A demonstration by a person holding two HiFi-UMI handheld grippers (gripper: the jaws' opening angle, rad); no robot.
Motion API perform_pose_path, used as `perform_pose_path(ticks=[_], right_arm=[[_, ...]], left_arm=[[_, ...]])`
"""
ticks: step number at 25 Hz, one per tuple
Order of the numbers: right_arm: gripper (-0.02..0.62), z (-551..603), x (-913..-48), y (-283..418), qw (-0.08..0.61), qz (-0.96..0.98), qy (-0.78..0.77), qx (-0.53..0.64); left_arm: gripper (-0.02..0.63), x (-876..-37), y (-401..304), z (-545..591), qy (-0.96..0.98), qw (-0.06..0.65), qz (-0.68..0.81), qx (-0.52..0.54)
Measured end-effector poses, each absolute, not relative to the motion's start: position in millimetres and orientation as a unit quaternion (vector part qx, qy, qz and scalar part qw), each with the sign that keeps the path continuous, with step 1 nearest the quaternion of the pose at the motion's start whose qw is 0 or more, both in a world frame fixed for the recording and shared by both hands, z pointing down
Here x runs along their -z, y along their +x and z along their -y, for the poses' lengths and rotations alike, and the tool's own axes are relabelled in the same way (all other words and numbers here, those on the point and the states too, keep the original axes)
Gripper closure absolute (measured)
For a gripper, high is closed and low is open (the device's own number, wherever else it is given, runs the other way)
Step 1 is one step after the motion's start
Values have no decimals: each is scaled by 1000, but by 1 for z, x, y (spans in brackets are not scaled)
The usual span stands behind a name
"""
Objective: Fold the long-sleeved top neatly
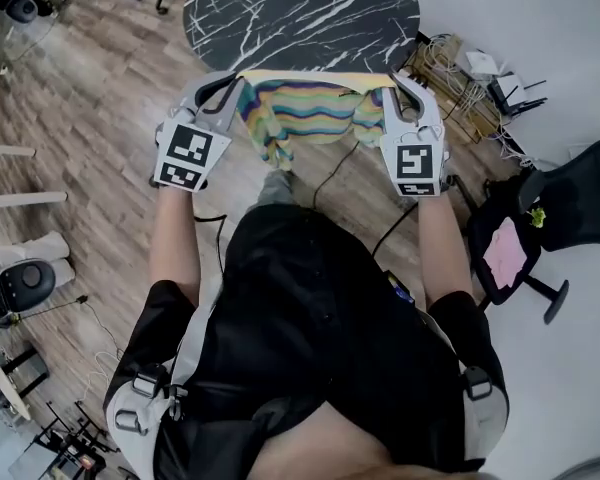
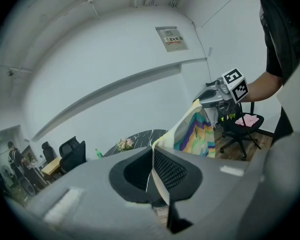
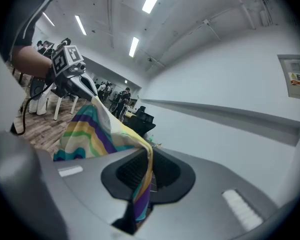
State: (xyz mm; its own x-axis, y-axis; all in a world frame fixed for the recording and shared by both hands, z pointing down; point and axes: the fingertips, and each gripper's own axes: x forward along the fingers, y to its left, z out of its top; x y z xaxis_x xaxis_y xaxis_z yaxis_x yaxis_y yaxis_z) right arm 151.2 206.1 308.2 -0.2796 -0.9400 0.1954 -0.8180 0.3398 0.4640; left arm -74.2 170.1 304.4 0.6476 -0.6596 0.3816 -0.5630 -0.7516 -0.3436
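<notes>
The long-sleeved top (image 1: pixel 305 108), wavy stripes of yellow, teal and purple, hangs stretched in the air between my two grippers, in front of the table. My left gripper (image 1: pixel 235 93) is shut on its left upper edge, and a sleeve dangles below that side. My right gripper (image 1: pixel 392 90) is shut on the right upper edge. In the left gripper view the cloth's pale edge (image 2: pixel 160 176) is pinched between the pads and the top (image 2: pixel 195 131) runs to the right gripper (image 2: pixel 215 95). In the right gripper view the striped cloth (image 3: pixel 142 184) is clamped and the top (image 3: pixel 92 129) leads to the left gripper (image 3: pixel 85 89).
A round black marble table (image 1: pixel 300 13) stands just beyond the top. A black office chair (image 1: pixel 555 218) with a pink cloth on it is at the right, and a crate of cables (image 1: pixel 460 83) lies near the table. Cables trail over the wooden floor (image 1: pixel 100 98).
</notes>
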Motion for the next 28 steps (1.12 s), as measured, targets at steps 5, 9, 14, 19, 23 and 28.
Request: perform_pose_path(ticks=[5,9,14,19,23,28], right_arm=[[575,-181,-311,155,236,778,563,150],[575,-153,-315,160,250,771,565,157],[575,-103,-323,173,266,754,584,140],[575,-42,-324,167,277,754,579,141],[575,1,-329,162,290,748,582,133],[575,47,-338,158,311,737,587,123]], left_arm=[[586,-309,-70,-142,-901,107,-334,254],[586,-313,-65,-108,-900,117,-331,260],[586,-314,-59,-53,-895,135,-329,269],[586,-322,-60,7,-900,126,-314,275],[584,-327,-64,52,-906,117,-300,275],[585,-338,-67,99,-913,113,-279,276]])
